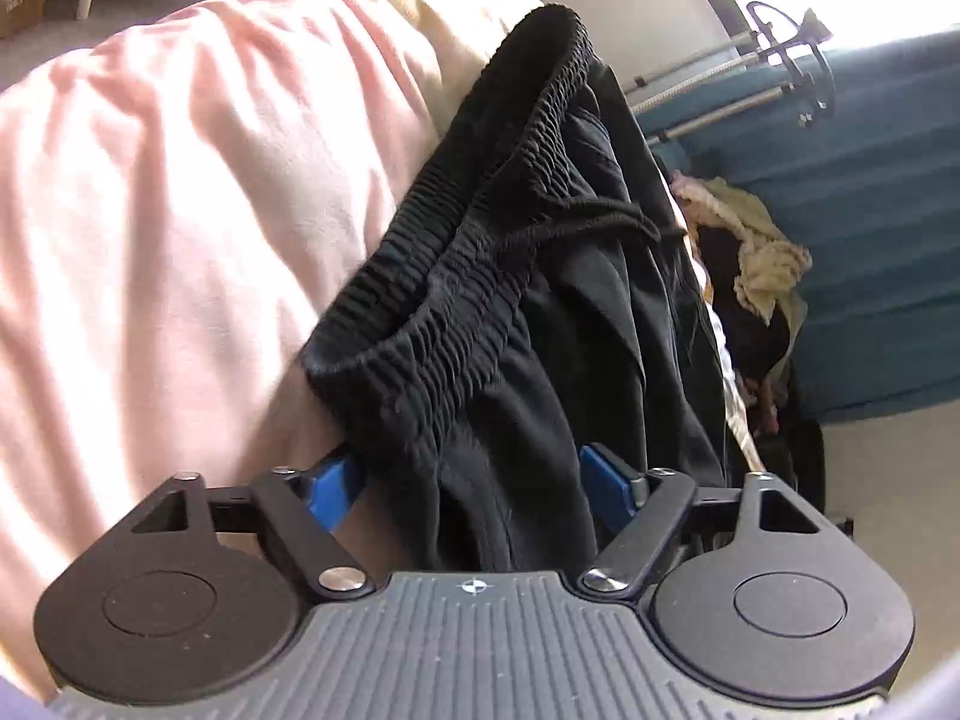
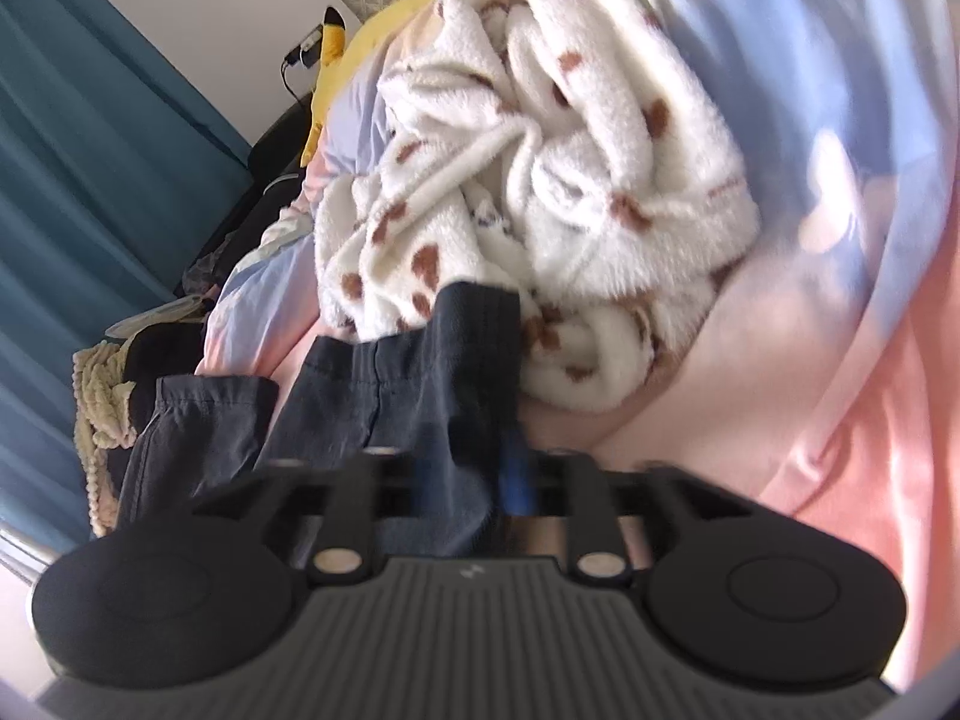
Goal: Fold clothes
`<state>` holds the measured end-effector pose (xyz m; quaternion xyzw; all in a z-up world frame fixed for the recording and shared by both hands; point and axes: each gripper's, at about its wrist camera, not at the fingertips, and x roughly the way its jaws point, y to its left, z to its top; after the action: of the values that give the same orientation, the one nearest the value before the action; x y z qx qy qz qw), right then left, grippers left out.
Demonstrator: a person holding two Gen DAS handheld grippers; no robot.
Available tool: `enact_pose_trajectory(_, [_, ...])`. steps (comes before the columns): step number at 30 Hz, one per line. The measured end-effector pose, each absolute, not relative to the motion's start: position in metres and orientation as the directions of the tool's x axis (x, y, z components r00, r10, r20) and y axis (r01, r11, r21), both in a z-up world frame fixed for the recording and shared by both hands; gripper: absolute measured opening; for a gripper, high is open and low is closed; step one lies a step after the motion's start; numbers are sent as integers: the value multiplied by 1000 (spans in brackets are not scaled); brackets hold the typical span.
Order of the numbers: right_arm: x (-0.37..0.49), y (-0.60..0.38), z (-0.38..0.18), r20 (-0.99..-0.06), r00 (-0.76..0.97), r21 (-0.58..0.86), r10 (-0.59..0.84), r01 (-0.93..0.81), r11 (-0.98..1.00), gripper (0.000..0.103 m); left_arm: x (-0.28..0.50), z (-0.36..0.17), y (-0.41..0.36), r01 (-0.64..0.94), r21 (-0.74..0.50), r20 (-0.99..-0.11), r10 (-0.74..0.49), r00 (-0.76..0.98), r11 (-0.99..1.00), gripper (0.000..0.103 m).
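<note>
The left gripper (image 1: 474,480) stands with its blue fingers (image 1: 327,489) spread wide, and the black shorts (image 1: 510,312) hang bunched in the gap between them. The cloth fills that gap and brushes both pads, yet the pads sit well apart — whether they actually pinch the fabric cannot be told from this view. The elastic waistband (image 1: 444,228) of the shorts gapes open just beyond the fingers, with a black drawstring (image 1: 576,225) lying across the cloth beside it. The shorts rest on a pink bedsheet (image 1: 180,210), which spreads out to the far side of the waistband. On the other side of the shorts a pale yellow garment (image 1: 762,246) lies crumpled against a teal curtain (image 1: 870,228).

In the right wrist view the right gripper (image 2: 474,480) has its fingers drawn close together, clamped on a hem of the dark shorts (image 2: 390,402); one blue pad (image 2: 517,477) shows pressed against the cloth's edge. The picture is blurred, so the other pad is hidden by fabric. Just beyond the held hem lies a fluffy white blanket (image 2: 540,180) with brown spots, heaped on the pink and pale blue sheet (image 2: 840,240). Beside the shorts, toward the teal curtain (image 2: 90,150), sits a cream knitted piece (image 2: 99,396).
</note>
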<state>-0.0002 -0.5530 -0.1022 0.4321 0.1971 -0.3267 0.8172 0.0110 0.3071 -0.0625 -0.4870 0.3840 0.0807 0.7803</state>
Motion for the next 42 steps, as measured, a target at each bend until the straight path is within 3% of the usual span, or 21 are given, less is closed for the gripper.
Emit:
enact_pose_trajectory(1, [0,-552,-103,-604,715,583,-354,698,416,83,13,-63,306,-495,-697,-672,-232,703,519,79])
enact_pose_trajectory(3, [2,-550,-105,-602,726,593,-334,686,421,83,12,-63,302,-481,-683,-664,-192,723,550,71])
enact_pose_trajectory(4, [2,-550,-105,-601,731,599,-324,680,424,83,11,-62,300,-474,-675,-658,-173,733,565,44])
enact_pose_trajectory(5, [3,-549,-106,-600,736,604,-314,673,426,83,9,-60,298,-463,-667,-651,-155,743,584,27])
enact_pose_trajectory(7, [5,-549,-108,-596,739,607,-314,671,425,81,0,-51,297,-410,-670,-607,-139,783,619,20])
enact_pose_trajectory(9, [6,-551,-110,-592,745,616,-307,664,424,74,-18,-38,301,-367,-699,-547,-127,828,613,19])
enact_pose_trajectory(10, [7,-552,-111,-587,753,625,-297,655,425,58,-28,-32,304,-348,-717,-514,-122,849,604,18])
enact_pose_trajectory(11, [7,-553,-110,-575,766,641,-288,641,423,27,-38,-25,306,-327,-733,-481,-115,869,596,18])
enact_pose_trajectory(12, [5,-553,-108,-553,785,667,-280,618,415,8,-49,-20,310,-306,-754,-447,-113,887,581,18])
enact_pose_trajectory(14, [0,-553,-103,-500,822,719,-271,569,399,6,-74,-12,318,-270,-795,-386,-111,916,543,18])
enact_pose_trajectory(17, [-12,-550,-88,-432,845,760,-315,529,377,5,-104,-15,327,-280,-788,-387,-87,918,548,18])
enact_pose_trajectory(23, [-14,-549,-107,-680,663,572,-311,746,341,5,-114,-65,340,-369,-745,-509,-116,853,556,18])
enact_pose_trajectory(26, [-14,-552,-118,-732,621,522,-280,775,356,6,-116,-61,334,-365,-668,-544,-91,834,649,20])
enact_pose_trajectory(30, [5,-540,-105,-745,588,372,-315,758,535,11,-108,-39,312,-354,-510,-599,-29,800,784,28])
enact_pose_trajectory(31, [6,-538,-103,-744,585,361,-324,759,543,15,-107,-35,307,-356,-472,-611,-8,792,807,41])
enact_pose_trajectory(32, [5,-536,-101,-739,584,356,-335,761,542,24,-107,-30,302,-357,-433,-619,14,785,828,63])
enact_pose_trajectory(33, [3,-534,-97,-731,586,354,-349,764,540,32,-109,-25,297,-357,-394,-624,38,780,847,73])
enact_pose_trajectory(34, [1,-533,-93,-718,588,352,-373,769,534,46,-110,-22,293,-356,-354,-630,61,774,865,84])
enact_pose_trajectory(37, [-5,-527,-79,-658,588,331,-471,787,520,66,-111,-4,276,-331,-281,-630,87,772,901,88])
enact_pose_trajectory(42, [-6,-514,-55,-534,667,367,-520,736,569,75,-102,47,225,-252,-177,-536,122,835,951,93])
